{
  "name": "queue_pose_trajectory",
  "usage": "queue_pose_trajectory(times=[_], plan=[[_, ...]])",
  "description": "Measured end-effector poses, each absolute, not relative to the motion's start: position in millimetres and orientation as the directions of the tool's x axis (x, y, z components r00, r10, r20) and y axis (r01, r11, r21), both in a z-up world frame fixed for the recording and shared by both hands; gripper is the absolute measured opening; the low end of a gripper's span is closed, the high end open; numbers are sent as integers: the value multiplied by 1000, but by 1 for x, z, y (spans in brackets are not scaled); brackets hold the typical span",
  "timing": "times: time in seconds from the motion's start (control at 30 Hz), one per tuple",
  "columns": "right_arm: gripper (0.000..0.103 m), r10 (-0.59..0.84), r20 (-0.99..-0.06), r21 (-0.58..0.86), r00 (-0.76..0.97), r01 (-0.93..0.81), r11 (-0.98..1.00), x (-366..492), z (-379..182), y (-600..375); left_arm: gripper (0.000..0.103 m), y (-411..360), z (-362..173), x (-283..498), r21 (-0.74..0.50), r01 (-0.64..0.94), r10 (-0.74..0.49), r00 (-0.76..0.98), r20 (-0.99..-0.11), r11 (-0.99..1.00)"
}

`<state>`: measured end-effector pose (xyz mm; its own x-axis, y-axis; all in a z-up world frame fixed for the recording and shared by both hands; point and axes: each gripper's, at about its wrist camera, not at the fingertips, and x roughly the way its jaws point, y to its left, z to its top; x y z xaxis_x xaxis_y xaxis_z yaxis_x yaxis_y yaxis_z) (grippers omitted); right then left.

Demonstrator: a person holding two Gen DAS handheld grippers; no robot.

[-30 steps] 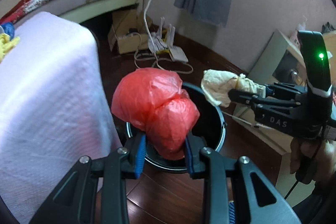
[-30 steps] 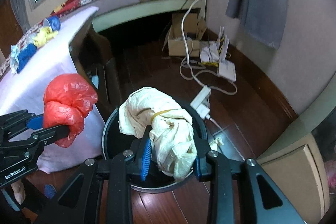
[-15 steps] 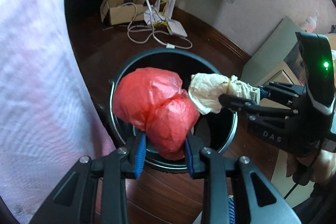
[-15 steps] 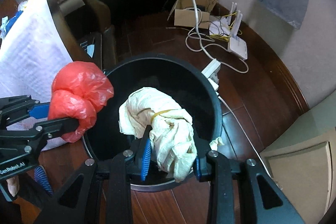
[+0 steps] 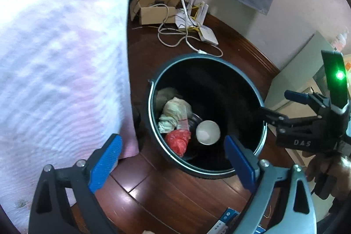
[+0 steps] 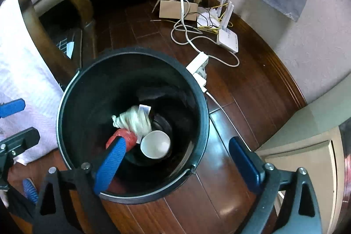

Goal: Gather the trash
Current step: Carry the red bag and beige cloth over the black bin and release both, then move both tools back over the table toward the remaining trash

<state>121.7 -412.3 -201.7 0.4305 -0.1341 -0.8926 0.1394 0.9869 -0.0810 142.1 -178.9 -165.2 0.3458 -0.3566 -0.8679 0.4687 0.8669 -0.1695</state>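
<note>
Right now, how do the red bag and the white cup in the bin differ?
The red bag is crumpled soft plastic; the white cup is rigid and round. The bag lies against the bin wall, partly hidden by the right gripper's finger in the right wrist view; the cup sits nearer the middle, mouth up, fully visible. The bag touches the crumpled paper; whether the cup does is unclear. Both rest at the bottom, released.

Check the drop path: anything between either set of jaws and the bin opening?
Nothing visible. The left gripper and right gripper hang open over the black bin, whose mouth is uncovered. The red bag, the cream wad and a white cup lie at the bottom.
</note>
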Motion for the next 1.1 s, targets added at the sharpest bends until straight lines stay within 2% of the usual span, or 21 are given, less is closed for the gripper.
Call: queue_pose_trajectory(times=[0.4, 1.1], plan=[[99, -133, -845, -81, 518, 121, 989, 104, -142, -385, 95, -153, -121, 127, -116, 436, -326, 445, -834, 892], [102, -104, -740, -64, 665, 84, 994, 77, -52, -319, 96, -73, -21, 87, -66, 313, -273, 682, -678, 947]])
